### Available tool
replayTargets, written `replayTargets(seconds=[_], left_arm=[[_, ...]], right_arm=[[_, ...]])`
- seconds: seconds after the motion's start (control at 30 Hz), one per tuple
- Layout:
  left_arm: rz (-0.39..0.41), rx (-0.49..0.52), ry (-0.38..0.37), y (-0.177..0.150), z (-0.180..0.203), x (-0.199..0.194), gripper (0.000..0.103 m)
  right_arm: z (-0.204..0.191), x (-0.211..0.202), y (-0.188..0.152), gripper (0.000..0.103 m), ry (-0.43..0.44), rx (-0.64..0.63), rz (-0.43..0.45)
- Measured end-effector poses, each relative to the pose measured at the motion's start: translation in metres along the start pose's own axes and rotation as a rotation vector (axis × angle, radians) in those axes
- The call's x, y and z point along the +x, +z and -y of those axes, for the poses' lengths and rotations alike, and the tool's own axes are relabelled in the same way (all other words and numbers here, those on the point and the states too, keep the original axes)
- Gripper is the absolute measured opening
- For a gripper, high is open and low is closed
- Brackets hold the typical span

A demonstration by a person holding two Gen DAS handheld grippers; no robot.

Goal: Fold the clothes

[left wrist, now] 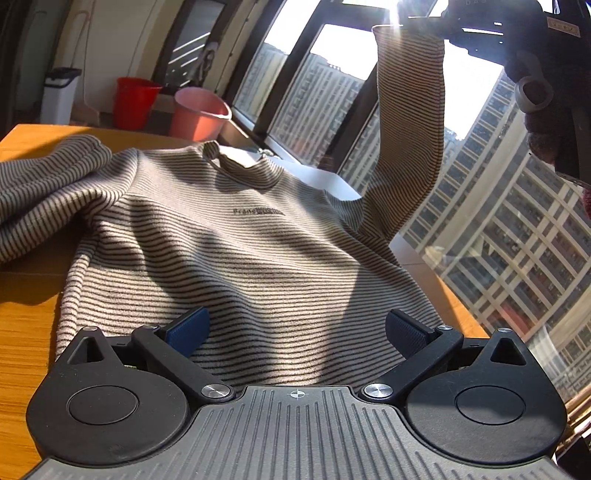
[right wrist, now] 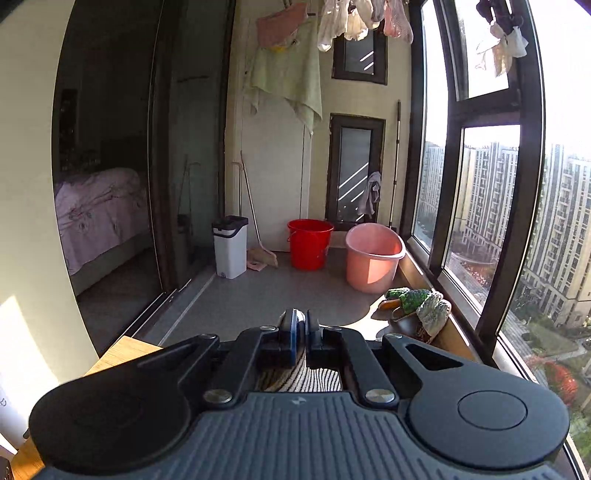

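While the striped sweater [left wrist: 236, 236] lies front-up on the wooden table [left wrist: 26, 325], its body spread flat with small dark lettering across the chest, one sleeve [left wrist: 410, 122] rises steeply from the sweater's window-side shoulder up to the right gripper [left wrist: 439, 22]; that gripper is clenched on the sleeve's cuff, high above the sweater and against the bright window, and its own camera shows the fingers [right wrist: 293, 332] pressed together with striped cloth [right wrist: 303, 376] bunched just behind them; the left gripper [left wrist: 295, 332] hovers low over the sweater's hem, its jaws spread wide and nothing between them, the blue-padded fingertips [left wrist: 188, 328] standing apart above the striped fabric; whether they touch the cloth cannot be told; the other sleeve [left wrist: 48, 184] lies crumpled in a heap on the table beside the sweater, on the side away from the window; beyond the sweater's collar, on the floor, stand a red bucket [left wrist: 133, 103] and a pink bucket [left wrist: 199, 114] close together, with a white bin [left wrist: 59, 96] further from the window than the red bucket; from the right wrist view a green towel [right wrist: 288, 77] hangs high on the wall above the buckets, and tall apartment blocks [right wrist: 554, 221] show through the glass
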State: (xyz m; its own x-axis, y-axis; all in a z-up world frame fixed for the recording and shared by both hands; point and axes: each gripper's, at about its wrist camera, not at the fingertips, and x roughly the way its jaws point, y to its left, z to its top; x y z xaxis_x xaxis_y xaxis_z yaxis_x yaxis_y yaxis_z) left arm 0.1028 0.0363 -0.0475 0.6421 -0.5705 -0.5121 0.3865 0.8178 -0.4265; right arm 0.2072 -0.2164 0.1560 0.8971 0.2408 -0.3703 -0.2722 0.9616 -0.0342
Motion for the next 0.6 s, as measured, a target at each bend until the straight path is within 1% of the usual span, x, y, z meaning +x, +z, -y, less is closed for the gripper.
replayTargets(seconds=[0.17, 0.37, 0.53, 0.6], left_arm=[[0.003, -0.01, -0.009, -0.001, -0.001, 0.0, 0.103], [0.005, -0.018, -0.016, -0.001, -0.003, 0.0, 0.103], [0.007, -0.021, -0.019, -0.002, -0.002, 0.001, 0.103], [0.007, -0.022, -0.019, -0.001, -0.002, 0.001, 0.103]], right_arm=[[-0.036, 0.02, 0.003, 0.004, 0.056, -0.059, -0.006], [-0.06, 0.03, 0.002, 0.004, 0.119, -0.072, -0.007], [-0.062, 0.031, -0.005, 0.007, 0.125, -0.089, -0.024], [-0.05, 0.034, -0.019, 0.009, 0.111, -0.056, -0.057]])
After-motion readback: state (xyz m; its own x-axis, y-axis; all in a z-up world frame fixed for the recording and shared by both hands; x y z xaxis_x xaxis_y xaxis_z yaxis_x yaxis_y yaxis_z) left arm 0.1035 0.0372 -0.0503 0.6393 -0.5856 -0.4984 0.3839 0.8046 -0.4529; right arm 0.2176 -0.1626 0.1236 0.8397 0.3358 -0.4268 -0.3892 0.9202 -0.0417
